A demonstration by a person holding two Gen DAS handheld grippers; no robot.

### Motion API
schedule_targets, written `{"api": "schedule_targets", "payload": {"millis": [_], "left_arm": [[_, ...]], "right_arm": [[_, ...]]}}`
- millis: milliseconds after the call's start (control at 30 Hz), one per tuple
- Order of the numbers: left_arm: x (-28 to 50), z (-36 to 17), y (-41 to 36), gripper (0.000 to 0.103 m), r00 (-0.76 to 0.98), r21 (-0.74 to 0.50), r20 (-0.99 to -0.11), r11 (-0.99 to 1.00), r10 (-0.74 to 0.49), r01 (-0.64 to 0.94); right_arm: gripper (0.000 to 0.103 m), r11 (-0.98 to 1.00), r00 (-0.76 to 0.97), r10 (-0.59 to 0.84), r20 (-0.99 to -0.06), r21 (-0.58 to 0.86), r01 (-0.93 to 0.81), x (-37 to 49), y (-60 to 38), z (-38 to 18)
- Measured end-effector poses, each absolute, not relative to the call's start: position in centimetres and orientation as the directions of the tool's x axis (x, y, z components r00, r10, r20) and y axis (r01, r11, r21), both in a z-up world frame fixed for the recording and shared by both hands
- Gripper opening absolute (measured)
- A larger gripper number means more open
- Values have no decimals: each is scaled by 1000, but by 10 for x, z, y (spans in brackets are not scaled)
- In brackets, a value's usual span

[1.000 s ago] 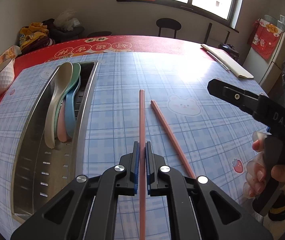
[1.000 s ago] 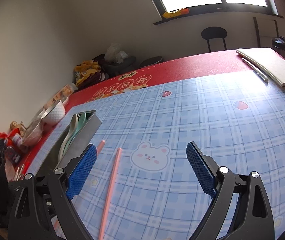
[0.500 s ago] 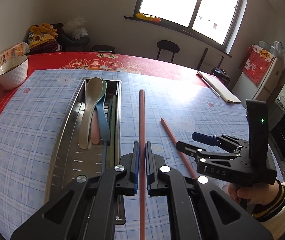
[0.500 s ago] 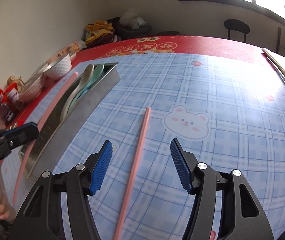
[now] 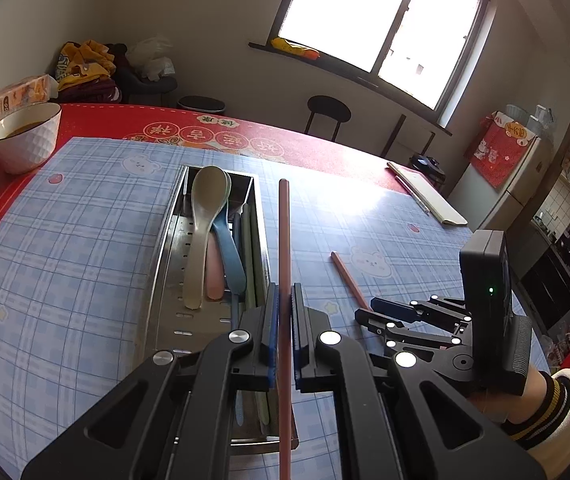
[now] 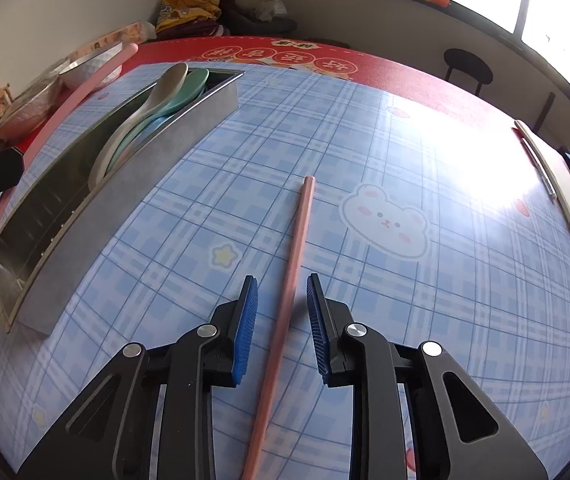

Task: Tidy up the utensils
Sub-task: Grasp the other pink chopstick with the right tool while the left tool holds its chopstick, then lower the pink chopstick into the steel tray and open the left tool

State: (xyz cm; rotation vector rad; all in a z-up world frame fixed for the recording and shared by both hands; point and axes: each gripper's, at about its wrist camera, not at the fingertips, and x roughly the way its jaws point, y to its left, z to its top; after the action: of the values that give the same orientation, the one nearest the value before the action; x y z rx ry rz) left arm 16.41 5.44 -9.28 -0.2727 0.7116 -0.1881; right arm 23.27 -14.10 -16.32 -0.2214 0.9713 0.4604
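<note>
Left gripper (image 5: 283,312) jaws clamp pink chopstick (image 5: 283,240). Right gripper (image 6: 281,308) jaws, just closing, narrow around desk chopstick (image 6: 291,276), not touching; off-centre pinch could skid it.

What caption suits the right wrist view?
Right gripper closing around pink chopstick lying on plaid tablecloth, beside steel utensil tray.

A table under a red cloth (image 5: 97,120) and blue plaid mat (image 6: 425,320) carries a steel utensil tray (image 6: 133,192), a pink chopstick (image 6: 293,260), a white bowl (image 5: 25,140) and a flat beige folder (image 5: 429,196) at the far edge.
</note>
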Motion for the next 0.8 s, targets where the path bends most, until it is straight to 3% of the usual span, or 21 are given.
{"api": "schedule_targets", "payload": {"millis": [200, 600, 800], "left_arm": [[164, -92, 68, 6, 748, -327, -607, 942, -268, 73], [173, -91, 89, 6, 743, -367, -610, 929, -274, 41], [198, -93, 87, 6, 701, -379, -649, 925, -294, 37]], "right_arm": [[7, 896, 466, 310, -829, 91, -434, 233, -147, -164], [6, 865, 514, 502, -696, 410, -290, 234, -192, -151], [6, 829, 528, 552, -645, 490, -269, 234, -191, -152]]}}
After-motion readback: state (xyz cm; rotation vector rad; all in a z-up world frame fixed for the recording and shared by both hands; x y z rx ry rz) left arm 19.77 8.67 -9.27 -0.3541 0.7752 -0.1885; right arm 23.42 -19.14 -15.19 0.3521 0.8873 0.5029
